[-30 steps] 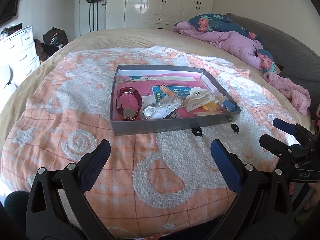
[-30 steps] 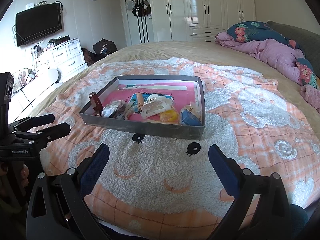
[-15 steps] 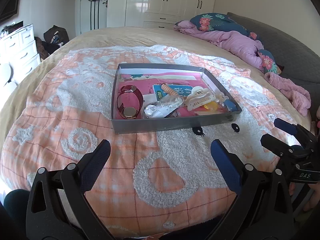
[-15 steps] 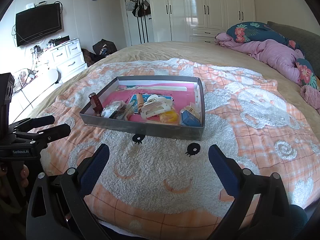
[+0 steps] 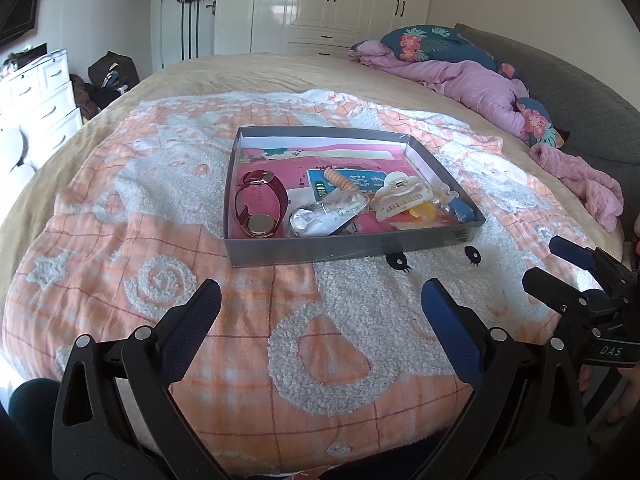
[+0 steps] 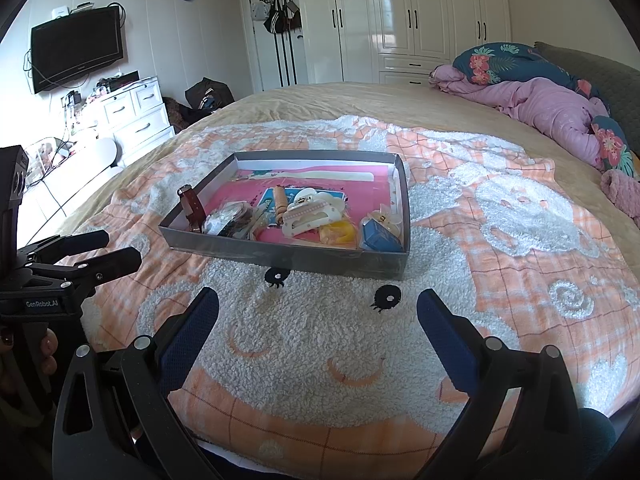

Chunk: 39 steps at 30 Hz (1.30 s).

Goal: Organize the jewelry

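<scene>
I'm holding my left claw (image 5: 320, 316) spread wide over the blanket (image 5: 120, 200), short of the box (image 5: 352, 245) where the watch (image 5: 260, 208) and hair clip (image 5: 402, 198) are sitting, my right claw (image 6: 318, 320) hovering equally spread, lining up a reach

1. We see a bed (image 5: 260, 76) under a tan cover.
2. On it lies an orange-and-white blanket (image 5: 168, 240).
3. A grey tray (image 5: 352, 246) sits on the blanket.
4. A pink quilt (image 5: 460, 76) is heaped far right.
</scene>
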### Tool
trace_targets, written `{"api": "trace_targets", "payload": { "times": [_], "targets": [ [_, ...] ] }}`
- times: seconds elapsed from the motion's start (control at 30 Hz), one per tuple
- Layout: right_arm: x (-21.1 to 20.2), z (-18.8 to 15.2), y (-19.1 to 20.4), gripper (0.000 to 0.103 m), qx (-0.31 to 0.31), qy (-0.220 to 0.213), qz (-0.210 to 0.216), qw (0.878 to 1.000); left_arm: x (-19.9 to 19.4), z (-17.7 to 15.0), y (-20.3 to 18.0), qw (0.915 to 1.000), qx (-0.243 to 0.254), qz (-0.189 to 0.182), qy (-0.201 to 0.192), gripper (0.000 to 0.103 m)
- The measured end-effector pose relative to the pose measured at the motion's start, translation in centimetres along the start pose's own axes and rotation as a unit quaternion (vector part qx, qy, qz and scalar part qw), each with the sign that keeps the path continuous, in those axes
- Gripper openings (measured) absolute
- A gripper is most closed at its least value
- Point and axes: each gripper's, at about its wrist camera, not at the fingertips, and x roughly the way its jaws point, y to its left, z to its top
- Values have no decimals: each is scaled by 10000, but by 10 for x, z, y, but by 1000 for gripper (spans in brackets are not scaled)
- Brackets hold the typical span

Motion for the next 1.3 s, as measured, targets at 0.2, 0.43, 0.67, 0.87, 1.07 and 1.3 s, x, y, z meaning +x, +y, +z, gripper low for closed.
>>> {"api": "trace_targets", "payload": {
  "times": [0.2, 0.43, 0.67, 0.87, 1.07, 1.3],
  "targets": [
    [0, 0, 0, 99, -4, 0, 1, 10000, 0, 0, 0, 10000, 0, -11, 4, 94],
    [0, 0, 1, 99, -12, 6, 1, 10000, 0, 0, 1, 10000, -1, -30, 5, 94],
    [0, 0, 1, 99, -8, 4, 0, 10000, 0, -1, 1, 10000, 4, -27, 1, 94],
    [2, -1, 1, 99, -1, 30, -5, 10000, 1, -1, 1, 10000, 21, -38, 29, 94],
    [13, 1, -10, 99, 113, 116, -53, 9999, 10, 3, 12, 9996, -165, 63, 224, 94],
    [55, 36, -74, 99, 632, 219, -321, 9972, 28, 36, 72, 9940, -782, 735, 212, 94]
  ]
}}
